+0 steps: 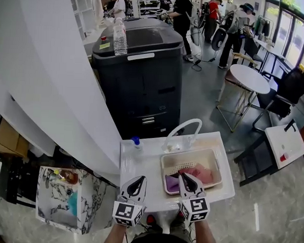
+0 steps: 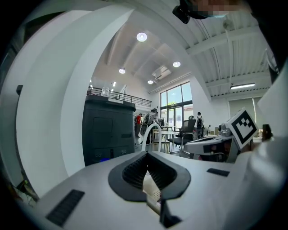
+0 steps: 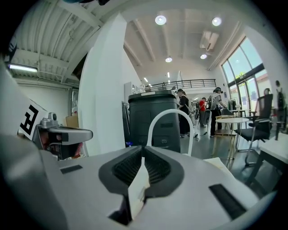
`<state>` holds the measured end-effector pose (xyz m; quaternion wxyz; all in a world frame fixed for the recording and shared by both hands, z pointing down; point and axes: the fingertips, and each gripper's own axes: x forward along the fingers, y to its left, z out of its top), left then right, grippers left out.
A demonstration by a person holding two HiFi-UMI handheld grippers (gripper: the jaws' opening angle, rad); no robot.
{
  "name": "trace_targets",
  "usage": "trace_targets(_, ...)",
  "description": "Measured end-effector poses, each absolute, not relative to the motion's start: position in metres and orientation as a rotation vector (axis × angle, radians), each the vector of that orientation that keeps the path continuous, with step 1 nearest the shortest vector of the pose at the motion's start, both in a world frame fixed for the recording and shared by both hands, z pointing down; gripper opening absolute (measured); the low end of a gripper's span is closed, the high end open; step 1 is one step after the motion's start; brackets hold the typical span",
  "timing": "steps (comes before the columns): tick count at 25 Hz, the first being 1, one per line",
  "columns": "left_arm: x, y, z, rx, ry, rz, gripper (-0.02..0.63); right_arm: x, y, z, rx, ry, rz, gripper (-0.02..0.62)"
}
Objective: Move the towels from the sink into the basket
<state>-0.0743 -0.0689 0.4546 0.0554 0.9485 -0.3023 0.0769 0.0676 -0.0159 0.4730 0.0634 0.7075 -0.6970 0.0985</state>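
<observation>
While both grippers hang at the sink's near edge, the left gripper point(image 1: 140, 179) has its jaws closed, tips touching. The right gripper point(image 1: 183, 176) is closed too, over the beige perforated tub point(image 1: 190, 153). Pink towel point(image 1: 203, 172) and purple towel point(image 1: 170, 183) lie in that tub, inside the white sink point(image 1: 140, 165). Beyond are an arched faucet point(image 1: 184, 123) and a black cabinet point(image 1: 138, 78).

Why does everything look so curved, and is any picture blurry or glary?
Head view: wide lens bows the white column; sharp, evenly lit. Left gripper view: fisheye, dark corners, ceiling lamp glares. Right gripper view: same bulge, bright windows.
</observation>
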Motion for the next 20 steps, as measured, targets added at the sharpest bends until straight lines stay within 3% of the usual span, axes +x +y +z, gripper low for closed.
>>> trace_targets(20, -0.125, -0.060, 0.466, 2.891, -0.913, 0.267, 0.003, 0.029, 0.015, 0.472, 2.171, -2.070, 0.264, 0.043)
